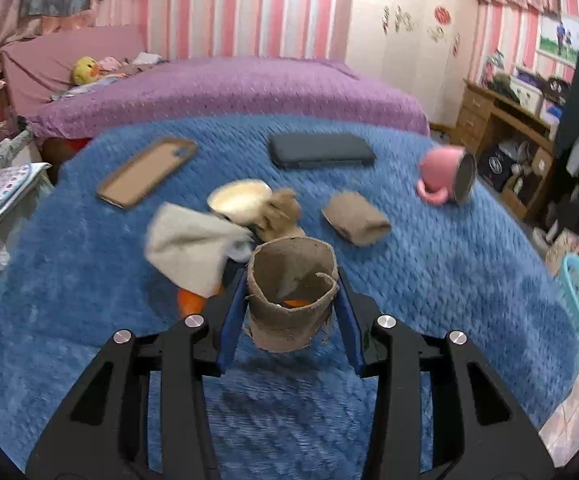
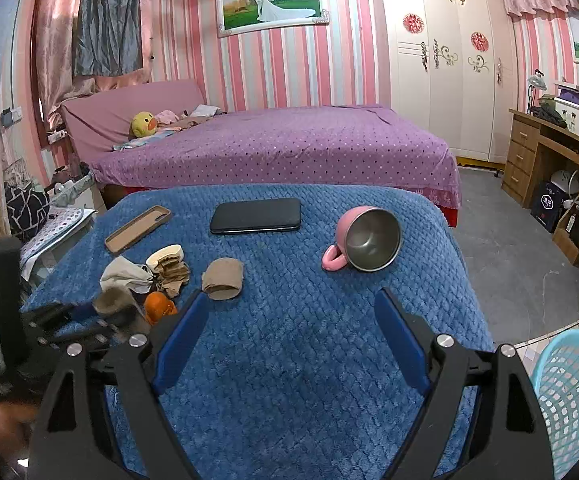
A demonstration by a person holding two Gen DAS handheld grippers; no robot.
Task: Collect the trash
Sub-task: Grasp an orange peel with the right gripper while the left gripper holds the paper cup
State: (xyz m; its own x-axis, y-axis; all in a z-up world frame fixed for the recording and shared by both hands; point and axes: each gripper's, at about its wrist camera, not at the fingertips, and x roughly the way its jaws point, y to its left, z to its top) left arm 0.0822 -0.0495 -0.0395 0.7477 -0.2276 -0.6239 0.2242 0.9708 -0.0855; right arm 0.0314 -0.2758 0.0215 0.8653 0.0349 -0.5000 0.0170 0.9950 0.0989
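My left gripper is shut on a torn brown paper cup, one blue pad on each side of it, above the blue blanket. Just behind lie a crumpled white paper, orange peel, a brown paper scrap and a second brown cup on its side. In the right wrist view my right gripper stands open over bare blanket. The second cup lies just beyond its left fingertip, and the blurred left gripper shows at the left.
On the blanket also lie a brown phone case, a black phone, a small white dish and a tipped pink mug. A turquoise basket stands on the floor at the right. A purple bed is behind.
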